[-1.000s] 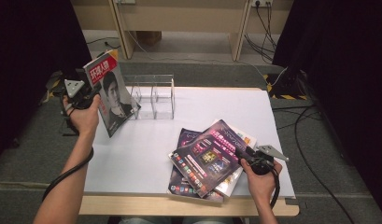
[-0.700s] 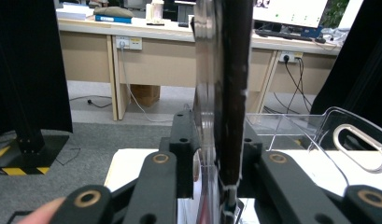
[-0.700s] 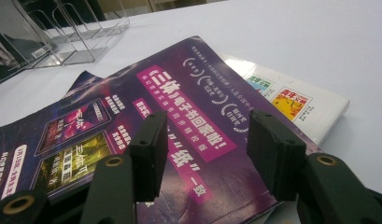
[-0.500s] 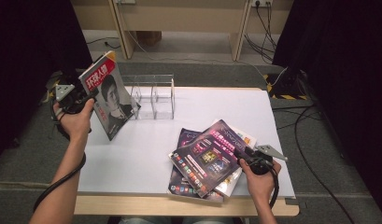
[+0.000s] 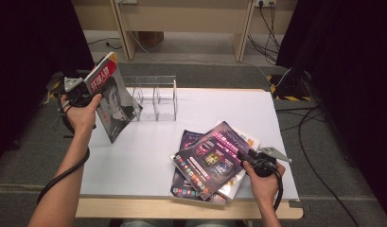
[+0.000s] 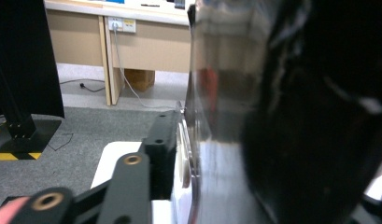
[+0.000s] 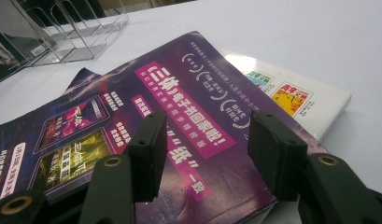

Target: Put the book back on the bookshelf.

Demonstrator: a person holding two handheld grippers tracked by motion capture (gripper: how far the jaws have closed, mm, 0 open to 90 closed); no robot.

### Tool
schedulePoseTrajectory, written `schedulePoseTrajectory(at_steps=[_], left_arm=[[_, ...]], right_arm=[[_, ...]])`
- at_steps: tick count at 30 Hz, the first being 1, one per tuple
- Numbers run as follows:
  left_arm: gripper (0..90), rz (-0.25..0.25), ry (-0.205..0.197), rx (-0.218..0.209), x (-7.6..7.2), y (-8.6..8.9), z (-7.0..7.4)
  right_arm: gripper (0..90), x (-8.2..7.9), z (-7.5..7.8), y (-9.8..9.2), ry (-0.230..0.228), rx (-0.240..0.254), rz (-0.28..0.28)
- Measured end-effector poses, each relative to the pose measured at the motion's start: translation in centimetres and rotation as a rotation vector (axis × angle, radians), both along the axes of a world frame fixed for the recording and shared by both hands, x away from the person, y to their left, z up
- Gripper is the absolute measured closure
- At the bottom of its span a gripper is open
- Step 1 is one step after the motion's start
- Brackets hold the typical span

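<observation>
At the counter's (image 5: 148, 156) far left, the left tongs (image 5: 84, 94), jaws just spreading with the upright magazine (image 5: 113, 101) between them, stand beside the clear rack (image 5: 155, 97) on its right, while the right tongs (image 7: 202, 154) hover open over the purple magazine (image 7: 179, 121).

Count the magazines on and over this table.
4 visible, perhaps more hidden in the pile: one magazine upright at the left gripper; a purple top magazine, a dark one and a white one stacked near the right gripper.
</observation>
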State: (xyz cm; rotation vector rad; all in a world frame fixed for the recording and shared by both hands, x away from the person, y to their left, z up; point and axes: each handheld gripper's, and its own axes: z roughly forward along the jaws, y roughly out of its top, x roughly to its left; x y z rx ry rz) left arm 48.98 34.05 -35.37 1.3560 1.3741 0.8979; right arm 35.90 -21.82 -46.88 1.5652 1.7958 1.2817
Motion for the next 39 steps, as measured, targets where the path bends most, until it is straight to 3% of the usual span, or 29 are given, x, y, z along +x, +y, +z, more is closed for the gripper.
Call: schedulePoseTrajectory(at_steps=[5, 7, 9, 13, 14, 16, 26, 33, 39], left_arm=[[83.5, 0.004, 0.029, 0.029, 0.3, -0.4, 0.0], [85.9, 0.003, 0.033, 0.037, 0.3, -0.4, 0.0], [86.1, 0.001, 0.031, 0.041, 0.2, -0.6, 0.1], [86.3, -0.001, -0.013, 0.017, -0.4, -0.7, 0.5], [86.3, 0.003, -0.045, 0.014, -0.7, -0.8, 0.8], [86.4, 0.002, -0.068, 0.017, -0.9, -1.0, 1.2], [86.4, 0.020, -0.148, 0.023, 0.0, -1.6, 2.5], [86.4, 0.023, -0.177, 0.019, 1.0, -2.3, 2.1], [86.3, 0.012, -0.183, 0.001, 2.0, -3.3, 0.5]], right_arm=[[47.9, 0.0, -0.1, 0.0, 0.014, 0.006, 0.002], [47.9, 0.0, -0.1, -0.1, 0.015, 0.006, 0.002], [47.9, 0.0, -0.1, -0.1, 0.015, 0.006, 0.001], [48.0, 0.0, -0.1, 0.0, 0.014, 0.005, 0.002], [48.0, 0.0, -0.1, -0.1, 0.013, 0.005, 0.000], [48.1, 0.0, -0.1, -0.1, 0.011, 0.003, -0.001], [48.3, 0.0, 0.0, -0.1, 0.004, 0.004, -0.004], [48.4, 0.0, -0.1, -0.2, 0.007, 0.004, -0.005], [48.4, 0.0, -0.2, -0.2, 0.010, 0.005, -0.005]])
